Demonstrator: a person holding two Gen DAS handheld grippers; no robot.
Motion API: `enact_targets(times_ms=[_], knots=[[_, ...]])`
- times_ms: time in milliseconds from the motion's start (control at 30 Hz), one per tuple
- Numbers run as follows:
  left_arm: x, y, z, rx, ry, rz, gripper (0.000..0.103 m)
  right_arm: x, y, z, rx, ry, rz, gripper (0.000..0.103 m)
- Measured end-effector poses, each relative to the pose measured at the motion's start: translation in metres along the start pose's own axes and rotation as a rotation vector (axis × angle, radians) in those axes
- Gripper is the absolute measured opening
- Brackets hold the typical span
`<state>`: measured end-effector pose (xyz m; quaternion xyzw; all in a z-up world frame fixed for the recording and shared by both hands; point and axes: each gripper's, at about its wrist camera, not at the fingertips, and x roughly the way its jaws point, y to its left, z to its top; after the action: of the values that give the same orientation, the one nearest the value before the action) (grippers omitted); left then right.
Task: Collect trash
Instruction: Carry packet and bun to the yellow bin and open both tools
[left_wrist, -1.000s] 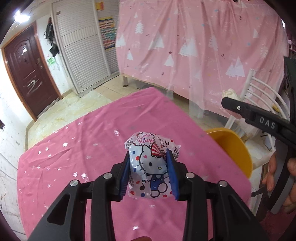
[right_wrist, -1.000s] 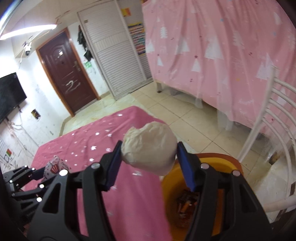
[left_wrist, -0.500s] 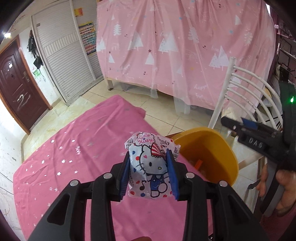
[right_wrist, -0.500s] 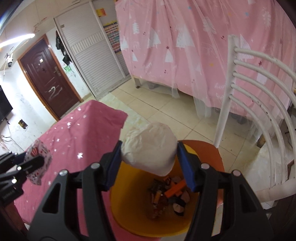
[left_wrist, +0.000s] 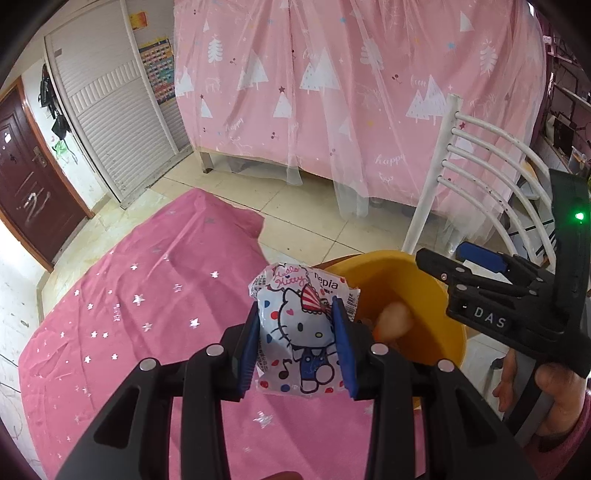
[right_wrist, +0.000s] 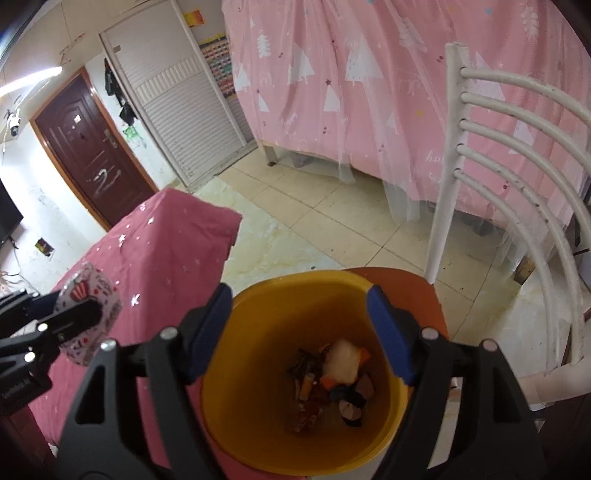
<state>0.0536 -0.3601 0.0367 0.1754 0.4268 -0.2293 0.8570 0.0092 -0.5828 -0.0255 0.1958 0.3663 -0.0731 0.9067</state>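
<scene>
From the left wrist camera, the left gripper (left_wrist: 298, 345) has its blue pads pressed on either side of a small tissue packet (left_wrist: 301, 328) printed with a cartoon cat, so the packet is squeezed between them and held upright above the pink tablecloth (left_wrist: 147, 314). Just past the packet, off the table's edge, stands the yellow bin (left_wrist: 424, 295). A pale crumpled wad (left_wrist: 395, 319) shows blurred inside the bin's mouth. At the right of this view the right gripper (left_wrist: 476, 277) reaches over the bin from the side, held in a hand (left_wrist: 554, 391) with a pink sleeve at the wrist. A white chair (left_wrist: 491, 155) stands behind the bin, and a pink curtain (left_wrist: 351, 92) with white trees hangs beyond it.

From the right wrist camera, the right gripper (right_wrist: 299, 336) hangs directly above the bin (right_wrist: 236, 369), looking down into it. Its jaws have just been opening and now stand wide apart with nothing between them. The pale wad (right_wrist: 341, 360) lies at the bottom of the bin on top of other scraps. At the left edge the left gripper (right_wrist: 55, 325) shows over the tablecloth (right_wrist: 166, 251), with the packet (right_wrist: 99, 291) clamped in it. The chair (right_wrist: 517, 147) rises at the right.
</scene>
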Motion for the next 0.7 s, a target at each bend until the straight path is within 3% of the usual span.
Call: enact_targets(times_ms=[267,500,600,667,700], knots=[[0.020,-0.028,0.016,0.000,0.008,-0.099,0.031,-0.020,-0.045,0.007,0.113,-0.047,-0.049,0.072],[0.037,-0.055,0.017,0.036,0.040,-0.114,0.031,-0.031,-0.063,0.009,0.165,-0.073,-0.034,0.073],[0.042,-0.062,0.018,0.052,0.050,-0.122,0.042,-0.033,-0.065,0.009,0.170,-0.076,-0.031,0.073],[0.044,-0.065,0.018,0.057,0.053,-0.125,0.059,-0.033,-0.066,0.009,0.168,-0.077,-0.032,0.073],[0.044,-0.065,0.018,0.055,0.051,-0.130,0.073,-0.033,-0.066,0.009,0.167,-0.075,-0.029,0.073]])
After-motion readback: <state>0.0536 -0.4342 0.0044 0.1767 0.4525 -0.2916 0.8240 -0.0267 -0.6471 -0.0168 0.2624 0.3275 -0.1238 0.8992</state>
